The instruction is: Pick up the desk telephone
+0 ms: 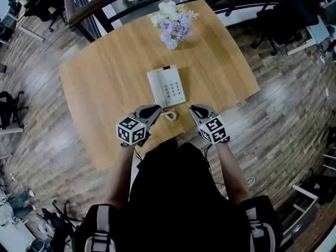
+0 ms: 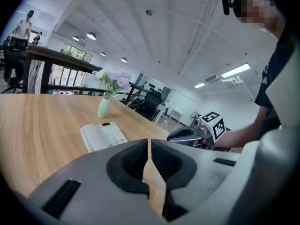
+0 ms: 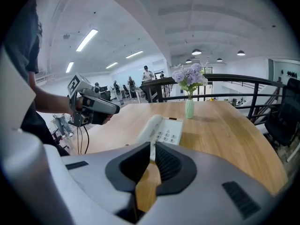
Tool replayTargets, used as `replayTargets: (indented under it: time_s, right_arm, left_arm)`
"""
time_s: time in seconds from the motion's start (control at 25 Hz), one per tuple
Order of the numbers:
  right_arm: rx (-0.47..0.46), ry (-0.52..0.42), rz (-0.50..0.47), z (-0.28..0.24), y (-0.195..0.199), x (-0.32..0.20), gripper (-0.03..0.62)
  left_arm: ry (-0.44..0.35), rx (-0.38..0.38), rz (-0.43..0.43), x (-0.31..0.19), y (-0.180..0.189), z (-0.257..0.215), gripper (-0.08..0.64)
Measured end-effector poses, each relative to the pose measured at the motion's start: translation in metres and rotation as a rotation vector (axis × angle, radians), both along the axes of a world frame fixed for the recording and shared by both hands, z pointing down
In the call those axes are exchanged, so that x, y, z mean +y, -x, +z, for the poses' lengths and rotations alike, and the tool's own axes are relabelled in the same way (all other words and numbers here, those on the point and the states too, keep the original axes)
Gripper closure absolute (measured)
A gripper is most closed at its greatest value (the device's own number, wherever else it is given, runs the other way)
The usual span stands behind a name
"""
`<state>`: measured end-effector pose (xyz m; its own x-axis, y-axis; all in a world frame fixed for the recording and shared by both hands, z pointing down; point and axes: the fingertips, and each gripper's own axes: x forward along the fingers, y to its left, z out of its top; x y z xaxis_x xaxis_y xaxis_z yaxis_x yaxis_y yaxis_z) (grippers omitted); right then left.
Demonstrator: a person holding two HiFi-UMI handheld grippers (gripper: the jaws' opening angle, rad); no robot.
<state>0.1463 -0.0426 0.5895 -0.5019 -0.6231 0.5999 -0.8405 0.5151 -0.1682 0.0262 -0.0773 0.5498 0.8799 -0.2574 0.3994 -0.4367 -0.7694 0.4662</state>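
A white desk telephone [image 1: 166, 87] lies flat near the front of the wooden table [image 1: 105, 77], handset on its left side and keypad on the right. Its coiled cord [image 1: 170, 115] curls at the near end. My left gripper [image 1: 157, 108] hovers just before the phone's near left corner, jaws shut and empty. My right gripper [image 1: 192, 108] is by the near right corner, also shut with nothing in it. In the left gripper view the telephone [image 2: 103, 136] lies ahead to the left of the closed jaws [image 2: 150, 146]. The right gripper view has the telephone [image 3: 161, 130] straight beyond its closed jaws [image 3: 153, 149].
A pale green vase of lilac and white flowers [image 1: 171, 22] stands at the table's far side behind the phone. Black railings and office chairs [image 1: 286, 20] lie beyond the table. The person's dark torso presses against the near table edge, with cables hanging below the grippers.
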Motion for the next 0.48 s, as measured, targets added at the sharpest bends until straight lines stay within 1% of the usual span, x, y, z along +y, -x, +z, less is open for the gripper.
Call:
replayTargets:
  time_s: [0.16, 0.32, 0.48]
  right_arm:
    - [0.006, -0.005, -0.029, -0.004, 0.01, -0.003, 0.565]
    - [0.025, 0.017, -0.065, 0.0, 0.019, -0.003, 0.565]
    - [0.02, 0.016, -0.078, 0.0, 0.026, -0.018, 0.565]
  left_arm:
    - [-0.019, 0.003, 0.013, -0.002, -0.003, -0.005, 0.535]
    - [-0.005, 0.023, -0.024, -0.007, 0.009, -0.008, 0.535]
    - [-0.003, -0.014, -0.041, -0.011, 0.026, -0.001, 0.535]
